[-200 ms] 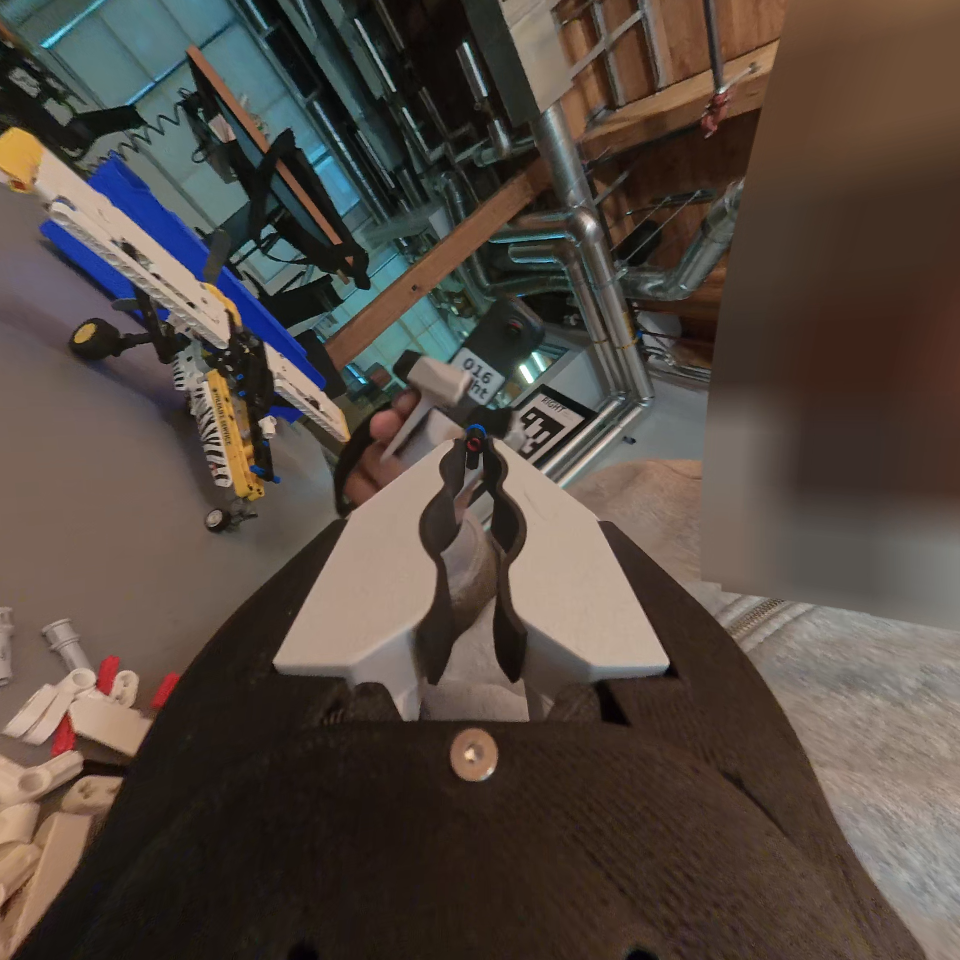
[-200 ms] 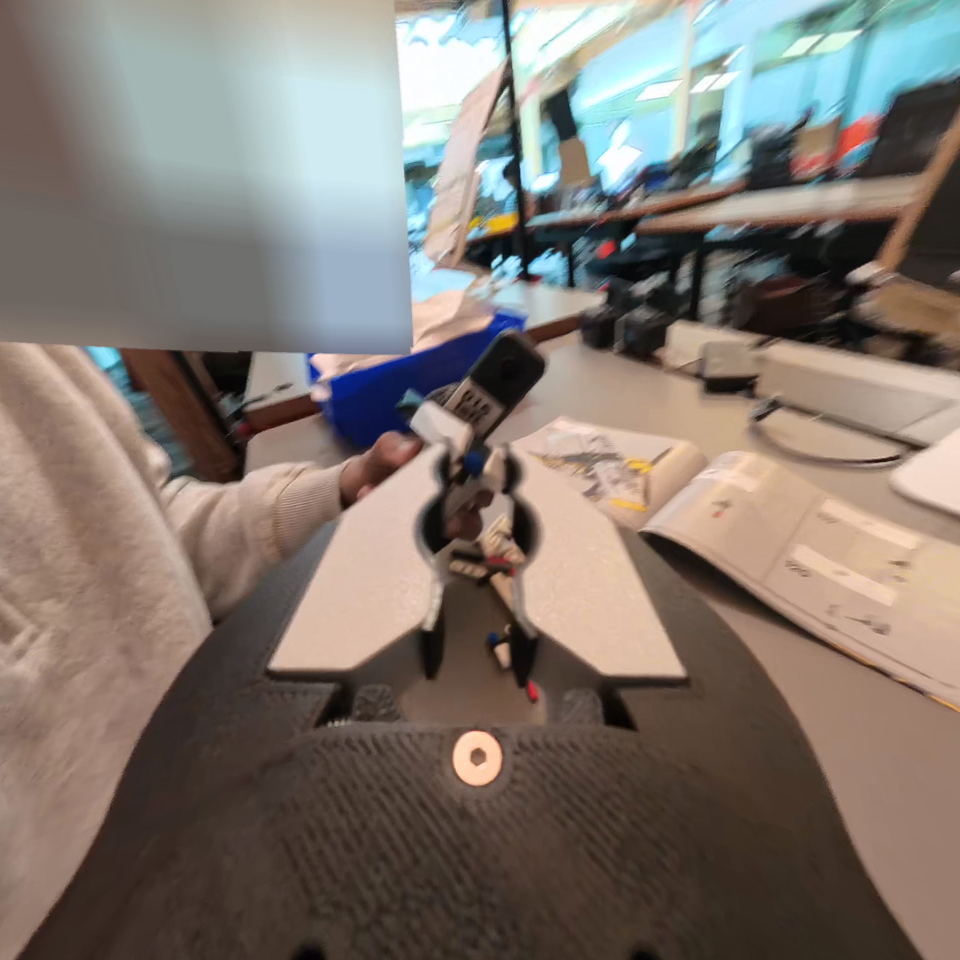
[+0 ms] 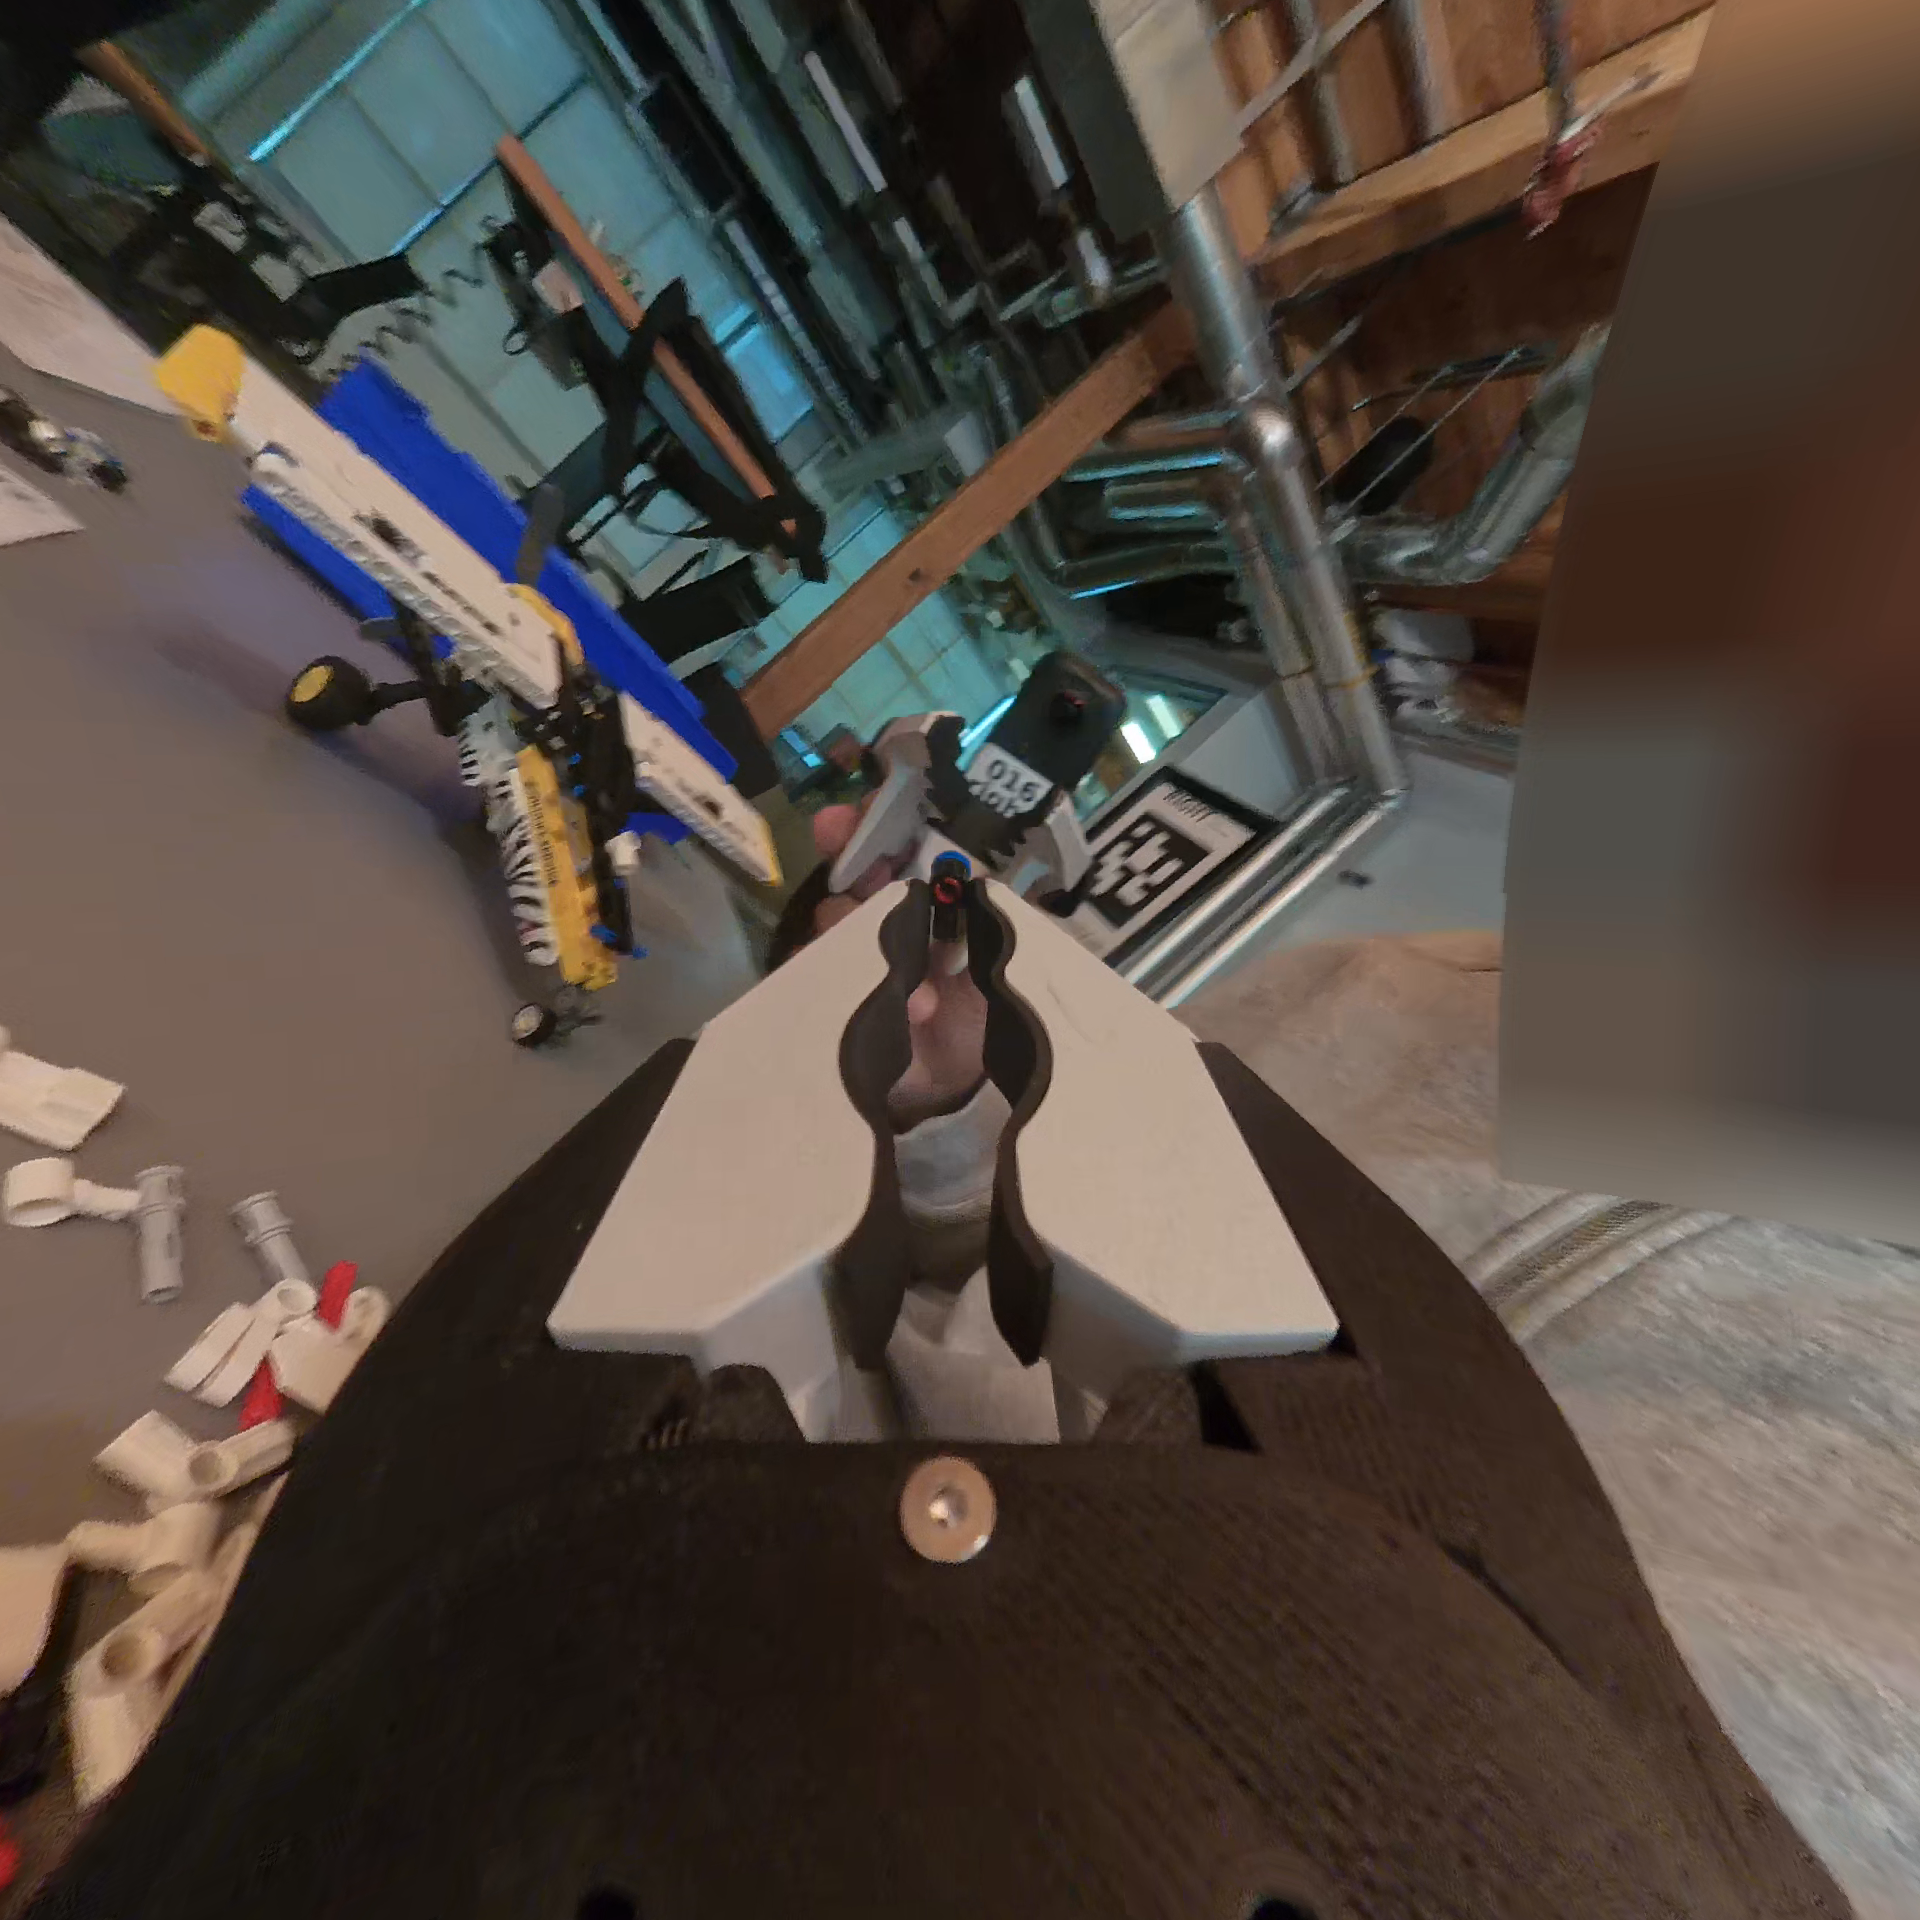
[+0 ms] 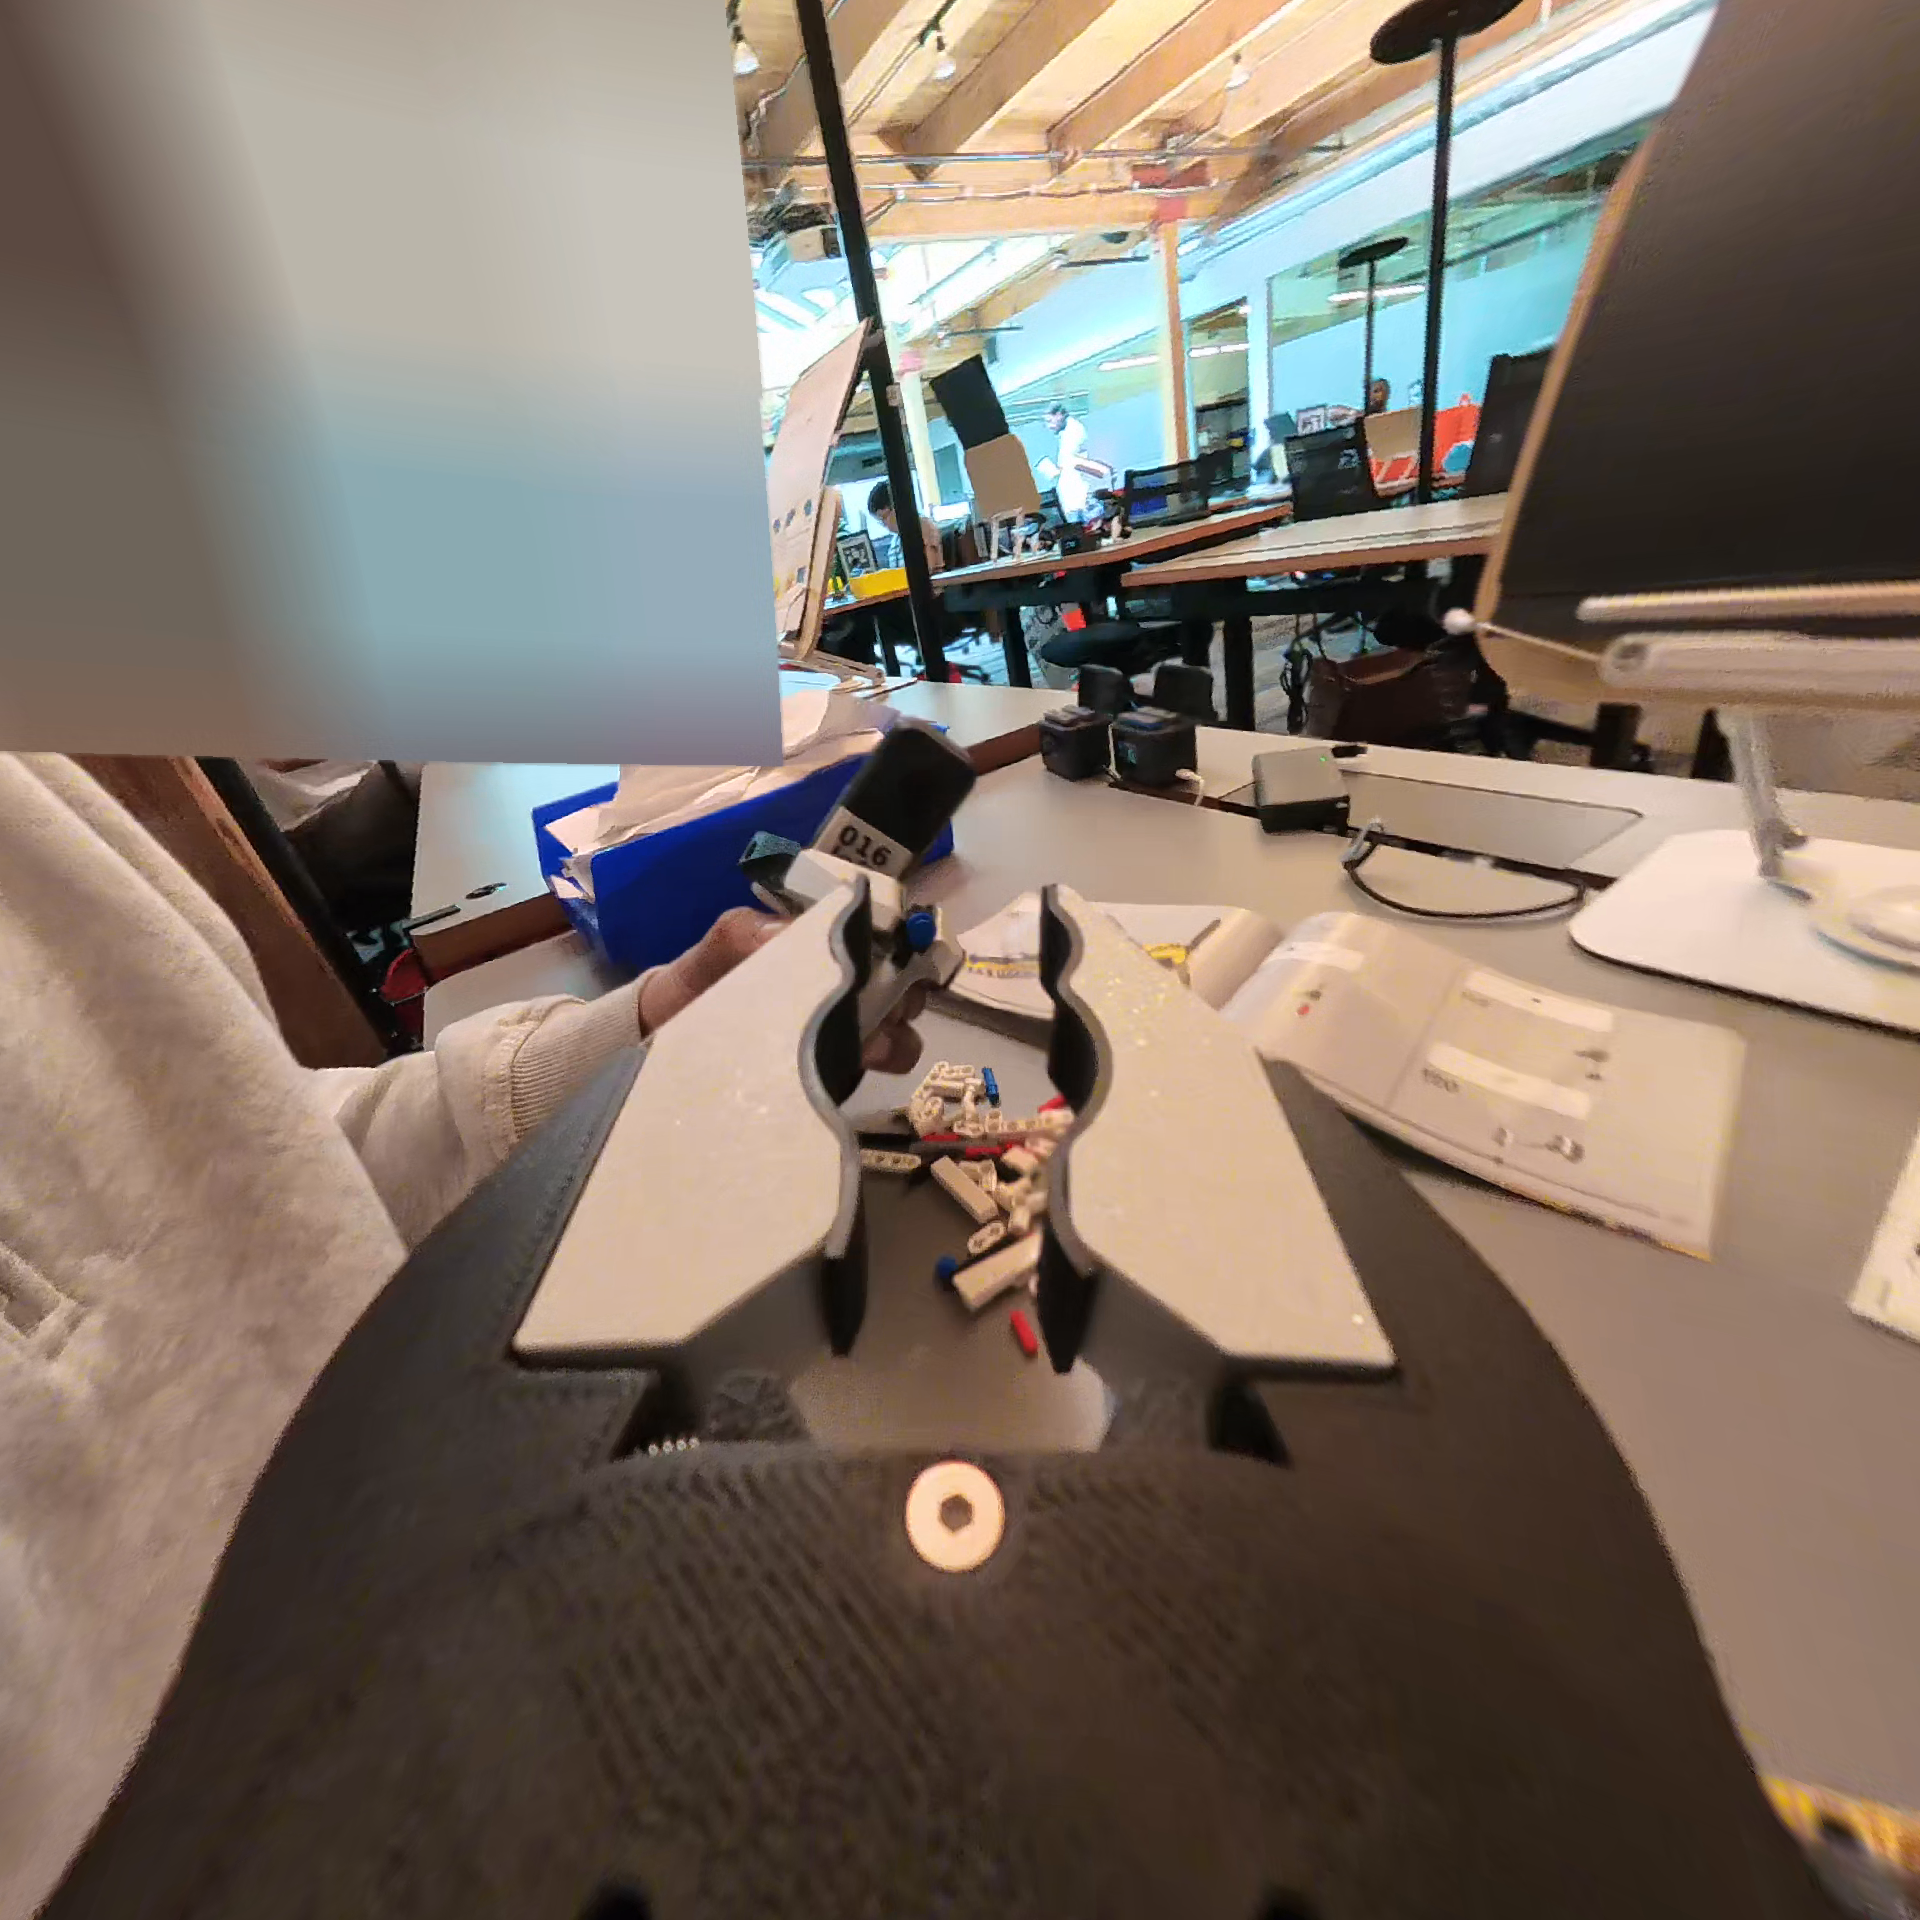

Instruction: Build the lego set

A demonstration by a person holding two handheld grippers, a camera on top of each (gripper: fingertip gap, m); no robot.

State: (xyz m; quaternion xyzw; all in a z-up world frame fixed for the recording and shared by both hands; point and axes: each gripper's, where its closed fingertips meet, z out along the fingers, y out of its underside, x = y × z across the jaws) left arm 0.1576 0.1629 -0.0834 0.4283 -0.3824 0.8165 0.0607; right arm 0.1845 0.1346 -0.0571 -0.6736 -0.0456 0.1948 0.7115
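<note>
My left gripper [image 3: 948,885] is shut on a small lego piece [image 3: 948,914] with a blue pin end, held up in the air. In the right wrist view the left gripper [image 4: 902,943] and its blue-tipped piece [image 4: 916,928] sit just beyond my right gripper [image 4: 951,935], near its left finger. My right gripper is open and empty; it also shows in the left wrist view [image 3: 968,823], facing the left one. A partly built white, yellow and black lego model [image 3: 520,727] lies on the grey table [image 3: 208,831].
Loose white and red pieces [image 3: 218,1361] lie at the left; the same pile [image 4: 987,1143] shows between my right fingers. An open instruction booklet [image 4: 1455,1070], a blue bin [image 4: 665,883] and a monitor stand [image 4: 1714,935] are on the table. A person's sleeve [image 4: 208,1039] is at the left. Left tips to right tips: about 6 centimetres.
My right gripper has opened and let go of the blue-tipped piece, which stays in the left gripper. Both views have shifted a little.
</note>
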